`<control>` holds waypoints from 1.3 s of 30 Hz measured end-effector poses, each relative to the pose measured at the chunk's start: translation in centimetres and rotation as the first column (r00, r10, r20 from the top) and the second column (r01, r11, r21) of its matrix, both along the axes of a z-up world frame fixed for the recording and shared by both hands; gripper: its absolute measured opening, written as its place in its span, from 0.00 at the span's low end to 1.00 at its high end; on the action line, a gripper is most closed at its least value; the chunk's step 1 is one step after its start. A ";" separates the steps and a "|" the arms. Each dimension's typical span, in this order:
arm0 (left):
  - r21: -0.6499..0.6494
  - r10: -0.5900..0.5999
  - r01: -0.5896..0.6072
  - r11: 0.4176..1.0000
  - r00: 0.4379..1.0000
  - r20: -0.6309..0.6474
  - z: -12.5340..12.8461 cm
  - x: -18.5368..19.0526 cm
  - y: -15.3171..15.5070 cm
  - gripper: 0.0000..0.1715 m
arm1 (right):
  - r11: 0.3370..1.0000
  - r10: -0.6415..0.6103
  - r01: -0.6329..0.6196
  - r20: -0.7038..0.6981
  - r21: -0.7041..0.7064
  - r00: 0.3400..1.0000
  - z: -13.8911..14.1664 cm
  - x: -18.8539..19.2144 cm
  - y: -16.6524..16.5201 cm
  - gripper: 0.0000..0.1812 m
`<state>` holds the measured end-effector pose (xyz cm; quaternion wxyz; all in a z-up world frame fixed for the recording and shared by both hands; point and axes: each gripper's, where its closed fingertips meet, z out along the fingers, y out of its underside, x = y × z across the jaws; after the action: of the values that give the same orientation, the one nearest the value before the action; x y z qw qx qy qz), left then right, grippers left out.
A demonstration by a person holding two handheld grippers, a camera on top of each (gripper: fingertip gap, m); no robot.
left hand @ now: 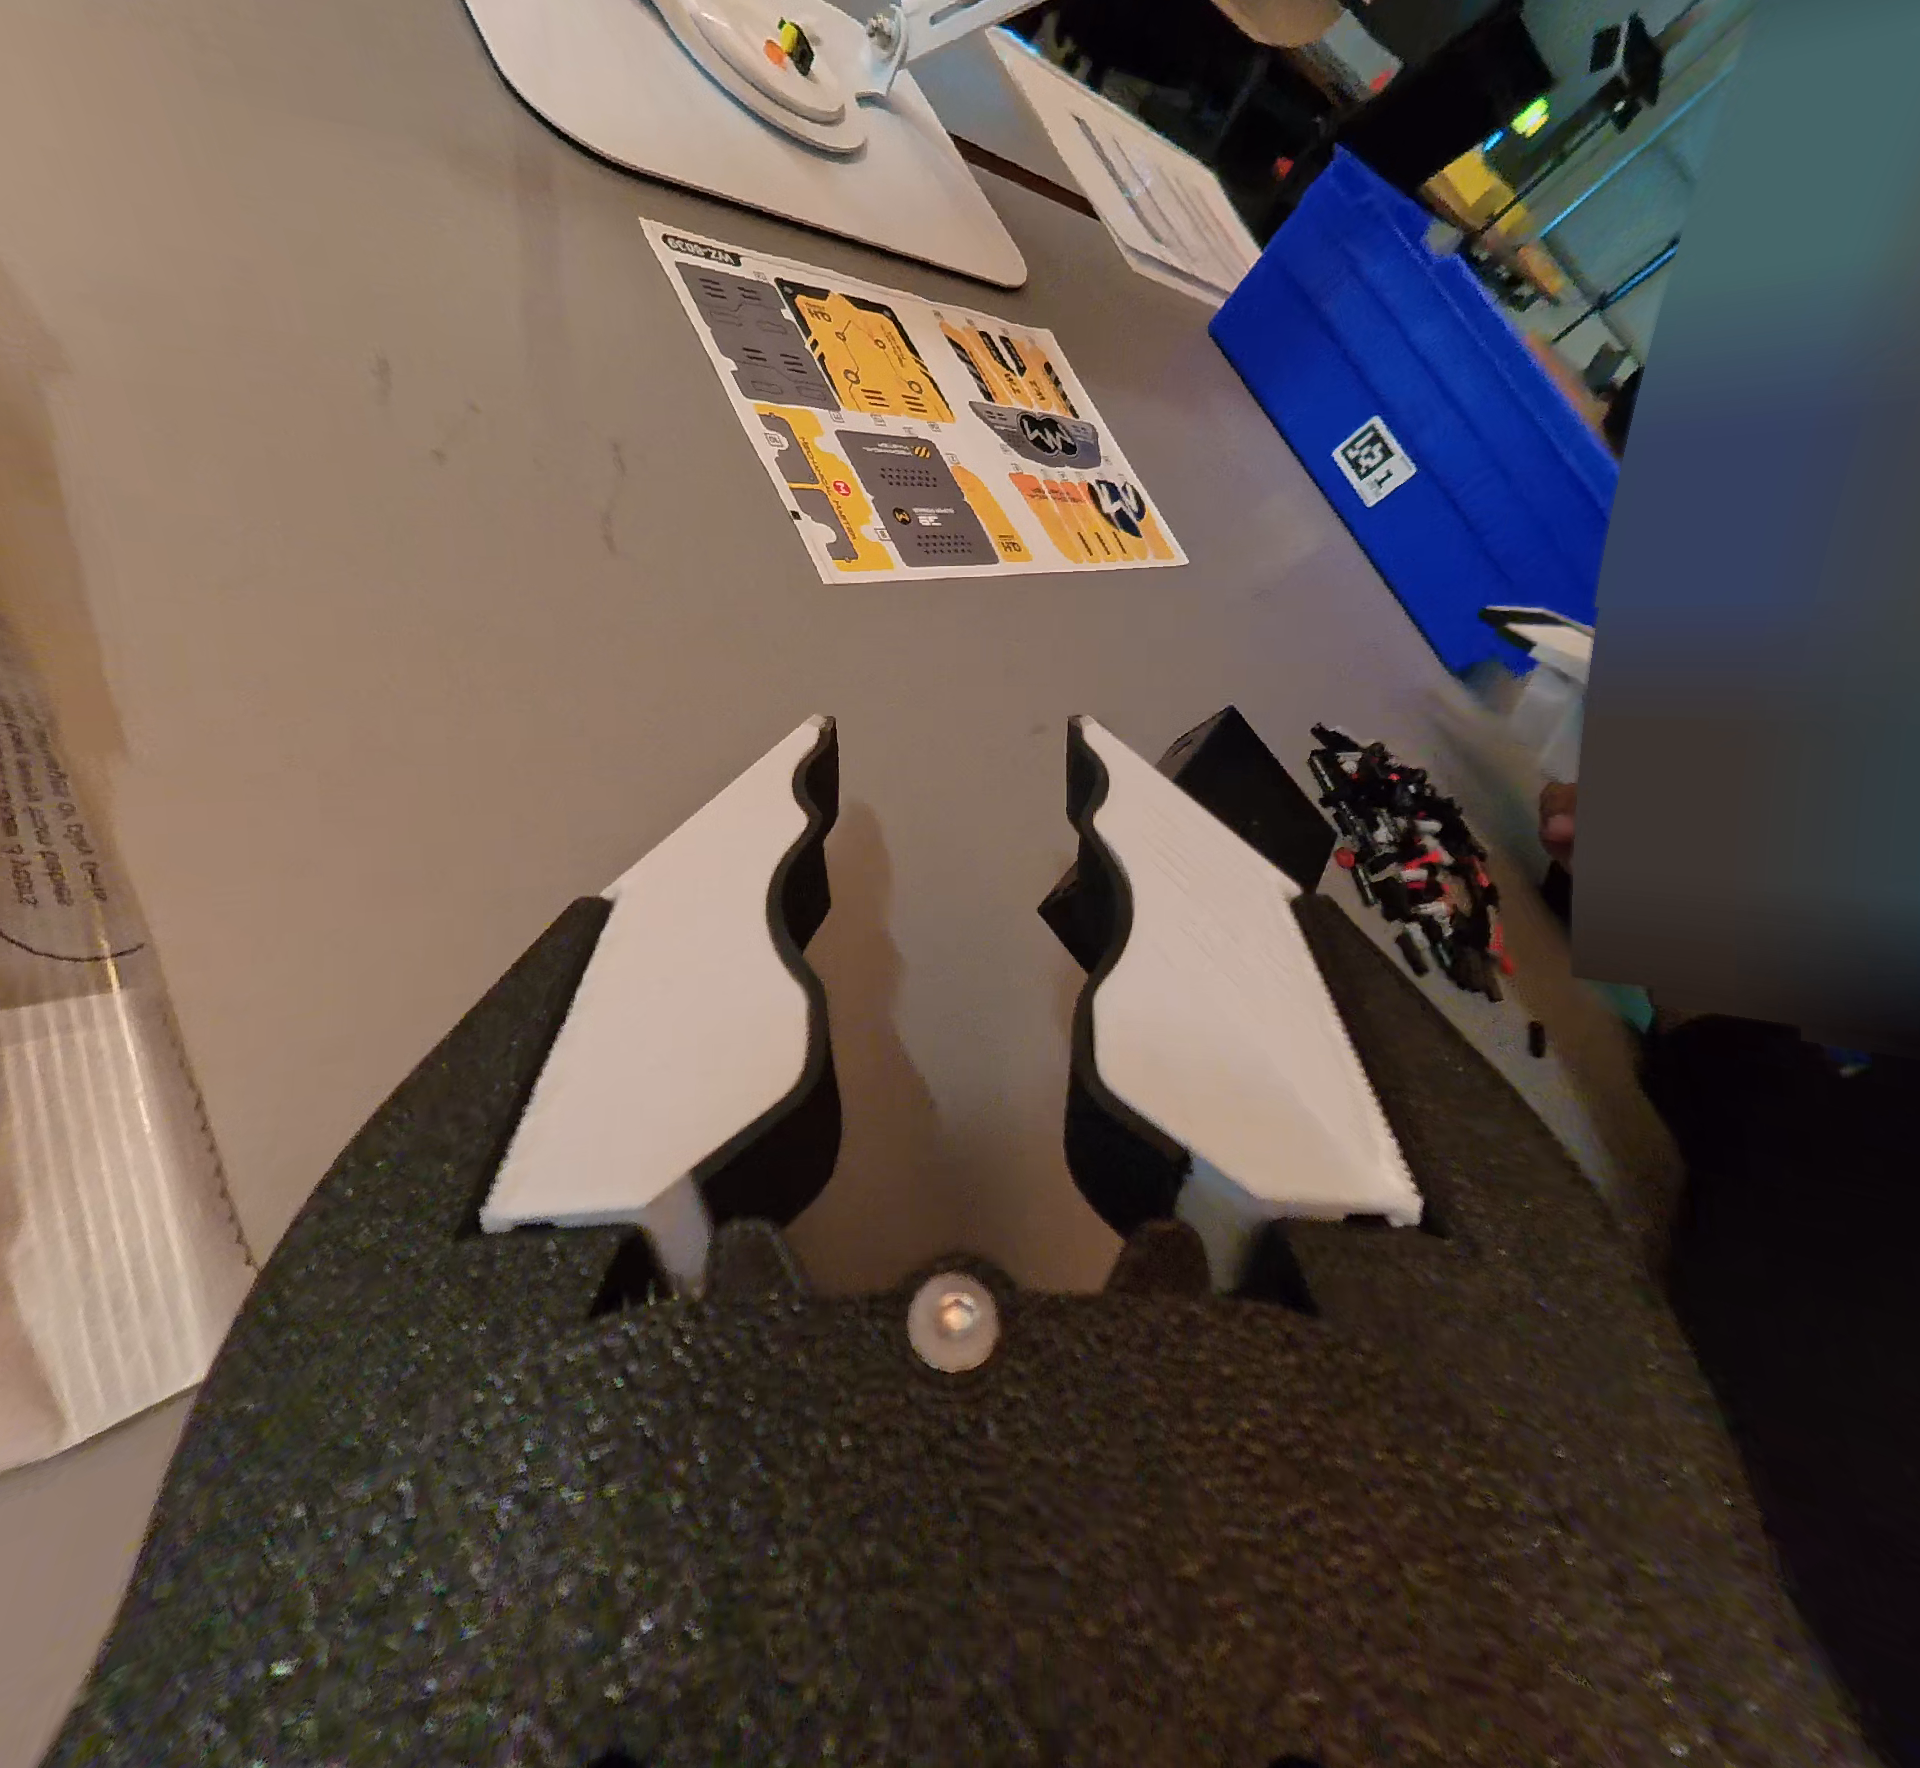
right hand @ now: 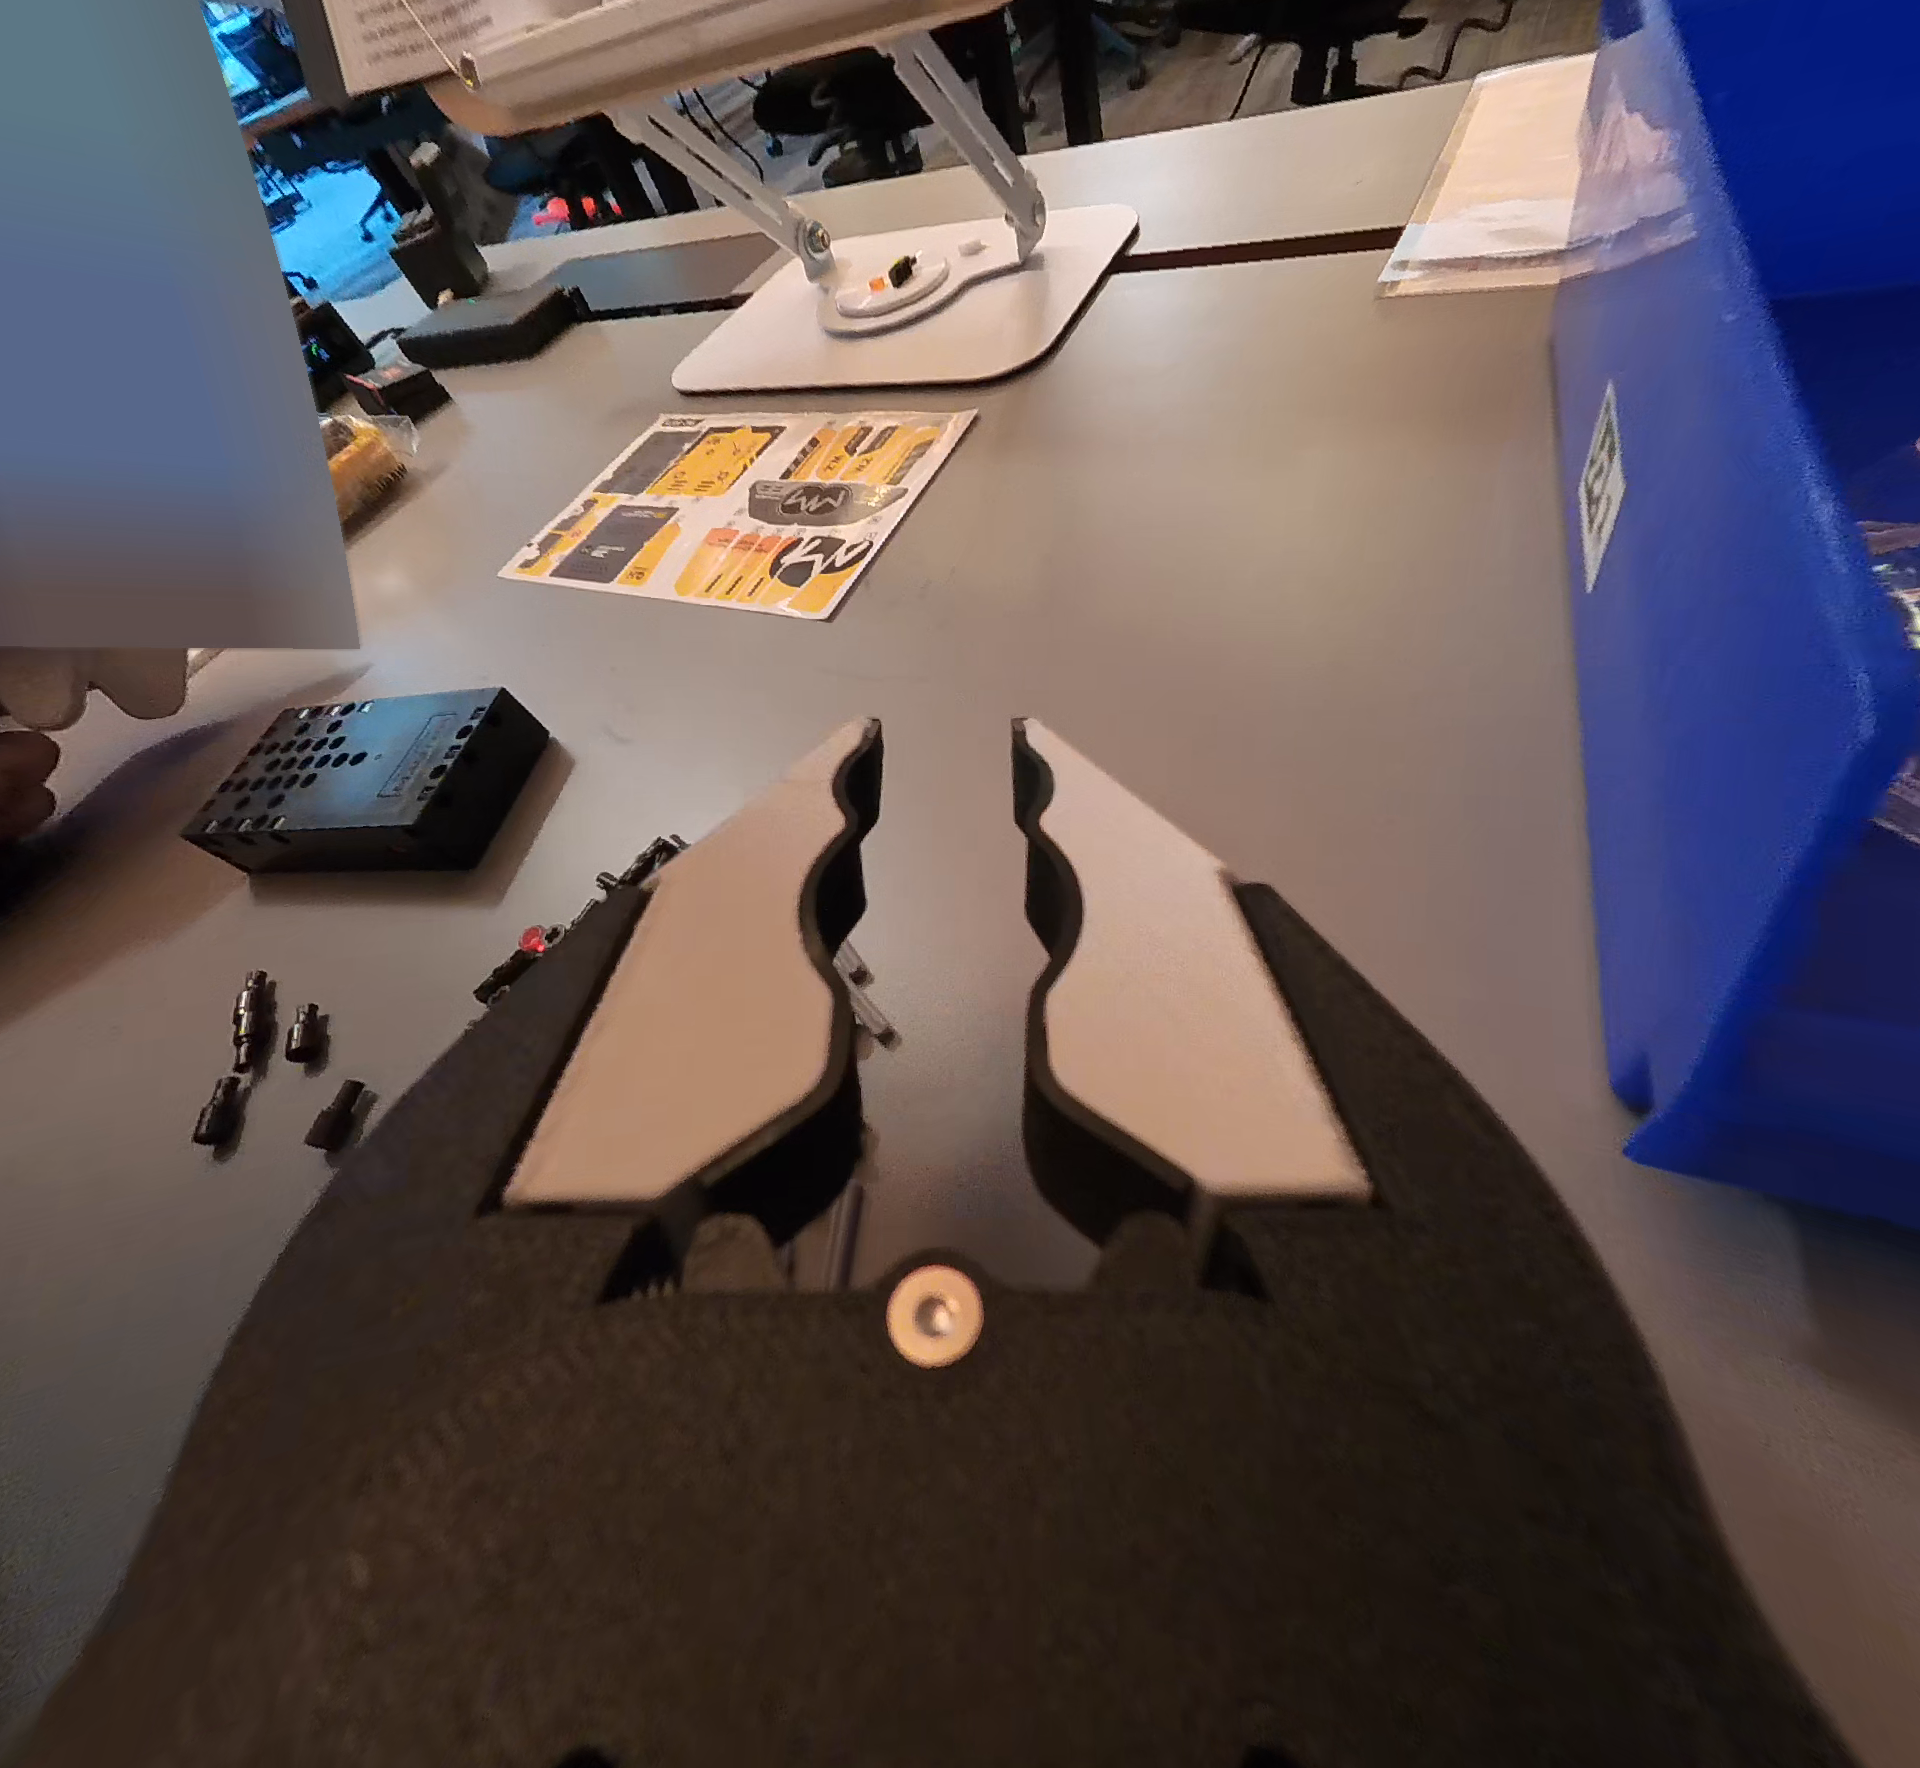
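Observation:
My left gripper [left hand: 951, 731] is open and empty above the grey table [left hand: 416, 471]. A black perforated block [left hand: 1247, 793] sits just behind its right finger, and a pile of small black and red pins [left hand: 1413, 866] lies to the right. My right gripper [right hand: 945, 731] is open and empty, low over the table. The pin pile [right hand: 582, 929] is partly hidden under its left finger. The black block [right hand: 374, 778] lies to its left. Several loose black pins [right hand: 281, 1064] lie at the lower left. A yellow and grey sticker sheet [left hand: 914, 419] [right hand: 748, 513] lies ahead of both grippers.
A white stand base [left hand: 727, 77] [right hand: 914, 305] holds a raised booklet at the back. A blue bin [left hand: 1434, 430] [right hand: 1745, 679] stands at the right. A plastic bag [left hand: 73, 1095] lies at the left. A person's hand [right hand: 31, 762] is at the table's left edge.

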<state>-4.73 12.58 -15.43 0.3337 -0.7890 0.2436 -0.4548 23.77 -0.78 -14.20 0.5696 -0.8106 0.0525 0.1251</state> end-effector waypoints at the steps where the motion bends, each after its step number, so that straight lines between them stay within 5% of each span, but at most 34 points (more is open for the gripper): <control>1: 0.014 0.000 0.000 1.000 1.000 -0.012 0.0 0.0 -0.1 0.25 | 1.000 0.000 0.000 -0.002 -0.004 1.000 0.0 -0.1 0.0 0.14; 10: 0.108 -0.021 0.013 0.994 0.997 0.077 2.8 0.7 -1.0 0.25 | 0.997 0.067 -0.066 -0.029 0.033 0.997 0.8 -1.5 0.8 0.14; 13: 0.109 -0.129 0.109 0.988 0.973 0.191 6.6 3.3 -2.8 0.25 | 0.963 0.249 -0.230 -0.129 0.143 0.960 5.2 -5.6 2.3 0.14; 16: 0.295 -0.200 0.174 0.939 0.978 0.061 9.4 6.7 -2.8 0.25 | 0.936 0.277 -0.289 0.085 0.202 0.957 9.7 -7.5 5.8 0.15; 19: 0.518 -0.146 0.182 0.835 0.983 -0.110 10.8 10.3 0.4 0.25 | 0.930 0.202 -0.285 0.324 0.231 0.924 11.6 -7.2 11.0 0.15; 23: 0.518 -0.190 0.258 0.816 0.965 -0.181 8.5 13.7 4.0 0.25 | 0.950 0.225 -0.286 0.359 0.127 0.906 6.6 -5.8 15.9 0.16; 25: 0.532 -0.248 0.277 0.800 0.960 -0.128 7.7 13.7 3.8 0.24 | 0.900 0.420 -0.436 0.232 0.022 0.877 3.5 -7.9 15.0 0.16; 27: 0.570 -0.228 0.234 0.788 0.970 -0.083 6.9 12.5 4.2 0.21 | 0.877 0.474 -0.479 0.202 -0.029 0.857 1.9 -8.2 13.9 0.16; 31: 0.560 -0.181 0.199 0.804 0.980 -0.088 5.9 10.1 6.0 0.12 | 0.894 0.442 -0.445 0.282 -0.059 0.851 0.3 -7.4 13.7 0.13; 34: 0.527 -0.206 0.230 0.818 0.973 -0.105 4.7 9.7 5.7 0.12 | 0.851 0.525 -0.510 0.233 -0.126 0.818 -1.6 -8.3 12.7 0.00; 39: 0.551 -0.221 0.320 0.771 0.945 -0.241 2.3 9.7 4.8 0.12 | 0.860 0.511 -0.505 0.120 -0.077 0.851 -0.9 -7.2 12.1 0.00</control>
<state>5.00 17.36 -13.09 0.4691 -0.6391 0.5087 -0.3358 16.55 11.36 -15.07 0.5013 -0.8143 -0.1997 0.2142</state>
